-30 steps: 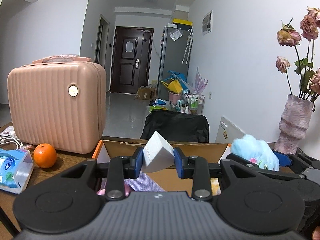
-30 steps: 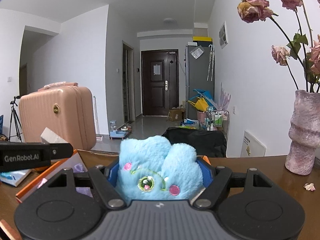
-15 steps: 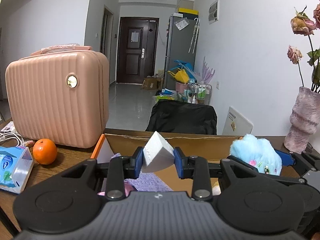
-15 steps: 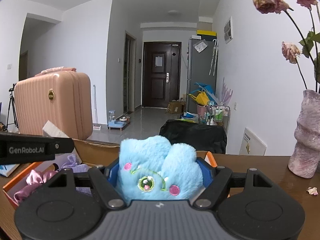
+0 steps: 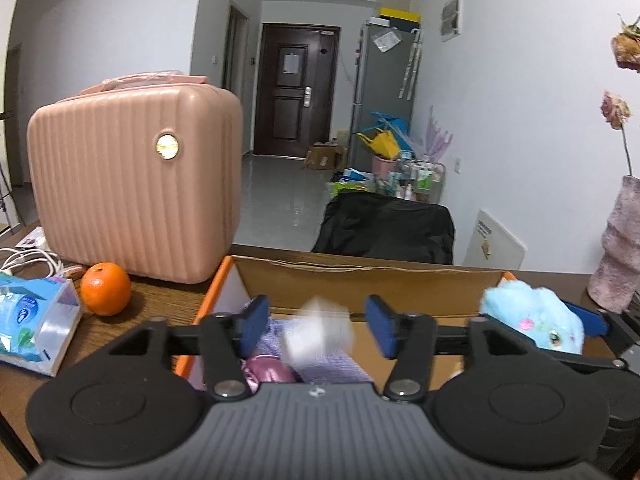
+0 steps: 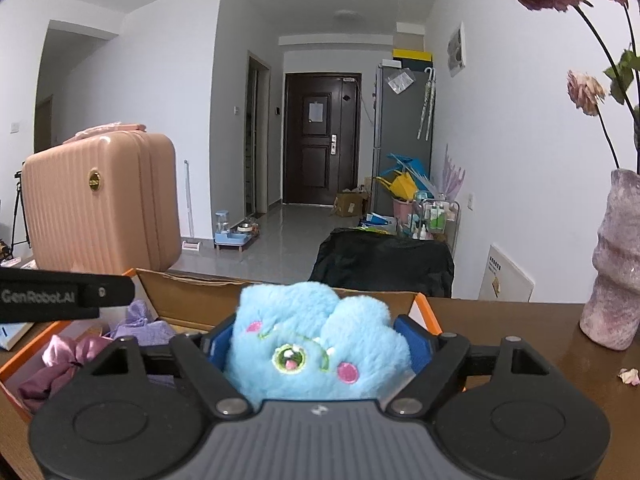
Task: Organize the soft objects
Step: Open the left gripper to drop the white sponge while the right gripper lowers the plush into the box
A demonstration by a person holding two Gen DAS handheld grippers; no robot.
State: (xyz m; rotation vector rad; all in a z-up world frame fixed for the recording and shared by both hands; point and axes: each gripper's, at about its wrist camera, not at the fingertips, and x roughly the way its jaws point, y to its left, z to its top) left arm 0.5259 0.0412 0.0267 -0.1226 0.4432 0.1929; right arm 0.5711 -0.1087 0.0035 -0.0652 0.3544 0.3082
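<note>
White sponge between parted jaws

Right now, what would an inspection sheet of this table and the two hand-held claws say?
Surface: dark wooden table, partly covered.
Job's things: open cardboard box with orange edges holding purple knitted cloth and pink satin scrunchie; white foam block, blurred, loose between the pads above the box; fluffy blue plush toy.
Clutter: pink ribbed hard case, orange fruit, blue tissue pack, pink textured vase of dried roses, fallen petal.
Grippers: left gripper open, jaws just opened, block released; right gripper has eased slightly, pads against the plush.
Cables: white cord beside the case.
Surroundings: hallway, dark door, grey fridge.
</note>
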